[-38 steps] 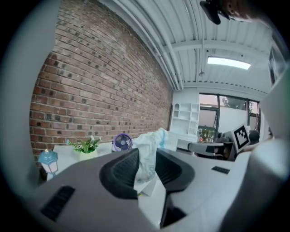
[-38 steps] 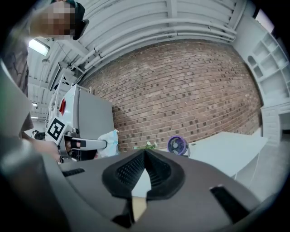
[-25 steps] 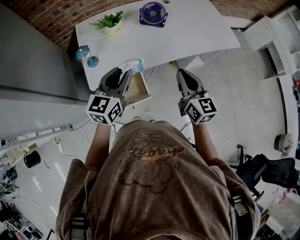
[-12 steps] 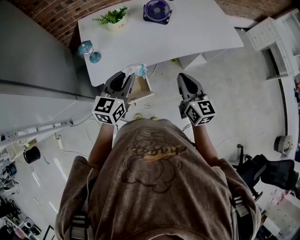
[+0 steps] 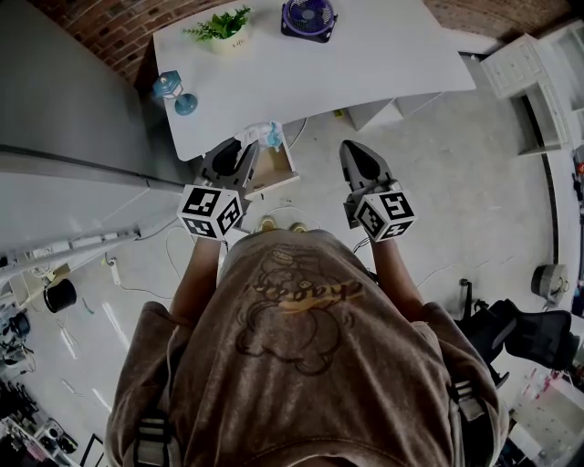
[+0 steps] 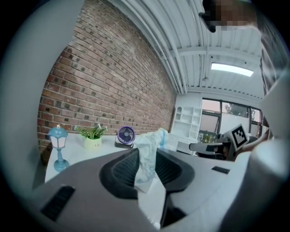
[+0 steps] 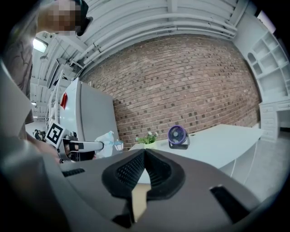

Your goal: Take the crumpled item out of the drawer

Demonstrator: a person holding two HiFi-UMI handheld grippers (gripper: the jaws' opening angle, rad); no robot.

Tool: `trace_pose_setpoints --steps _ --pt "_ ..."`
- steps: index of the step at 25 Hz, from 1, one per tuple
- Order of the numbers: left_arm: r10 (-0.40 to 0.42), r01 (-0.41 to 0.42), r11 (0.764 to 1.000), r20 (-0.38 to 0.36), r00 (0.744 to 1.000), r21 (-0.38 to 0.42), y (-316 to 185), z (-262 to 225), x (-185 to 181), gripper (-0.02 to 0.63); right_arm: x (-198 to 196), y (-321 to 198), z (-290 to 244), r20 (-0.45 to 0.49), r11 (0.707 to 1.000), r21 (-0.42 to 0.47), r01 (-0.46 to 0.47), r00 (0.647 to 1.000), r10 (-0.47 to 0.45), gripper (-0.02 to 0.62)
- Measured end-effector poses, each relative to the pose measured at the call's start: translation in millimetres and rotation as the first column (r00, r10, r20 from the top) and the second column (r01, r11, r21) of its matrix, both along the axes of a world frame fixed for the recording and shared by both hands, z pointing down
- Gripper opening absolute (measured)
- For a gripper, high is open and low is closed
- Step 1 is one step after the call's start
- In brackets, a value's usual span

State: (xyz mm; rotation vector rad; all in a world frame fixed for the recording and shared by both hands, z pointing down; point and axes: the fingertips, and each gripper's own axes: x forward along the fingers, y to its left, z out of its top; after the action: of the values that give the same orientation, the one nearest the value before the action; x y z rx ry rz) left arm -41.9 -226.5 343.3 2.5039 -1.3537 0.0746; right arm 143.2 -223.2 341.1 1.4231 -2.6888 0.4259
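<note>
ok so the left gripper (image 5: 243, 155) is pinching the crumpled item (image 6: 147, 158), a white and pale blue crinkly wad that looks like thin plastic or paper. its pads are clamped on the lower part and the rest puffs out above the jaws. in the head view the wad hangs by the near edge of the white table (image 5: 365, 64), over the open drawer (image 5: 274, 171), so i'd call it lifted out already and what's left is getting it clear and putting it somewhere. the right gripper (image 7: 144, 154) is pressed together on nothing, off to the side and well apart from the drawer. my take for doing this bit well: don't relax the pinch at all, that stuff looks slippery and light and only a fold of it is caught. i'd move slow and keep the loose end off the table edge and the drawer front. the bare tabletop in front of the fan (image 5: 307, 15) looks like the easy landing spot.
</note>
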Motion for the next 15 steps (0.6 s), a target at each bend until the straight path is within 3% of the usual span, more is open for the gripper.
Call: trace_pose_setpoints --steps 15 --pt "-0.01 0.01 1.0 -0.021 1.0 -0.012 9.0 -2.5 -2.1 0.098 -4.9 8.6 2.8 -0.003 1.0 -0.007 0.01 1.0 -0.01 -0.004"
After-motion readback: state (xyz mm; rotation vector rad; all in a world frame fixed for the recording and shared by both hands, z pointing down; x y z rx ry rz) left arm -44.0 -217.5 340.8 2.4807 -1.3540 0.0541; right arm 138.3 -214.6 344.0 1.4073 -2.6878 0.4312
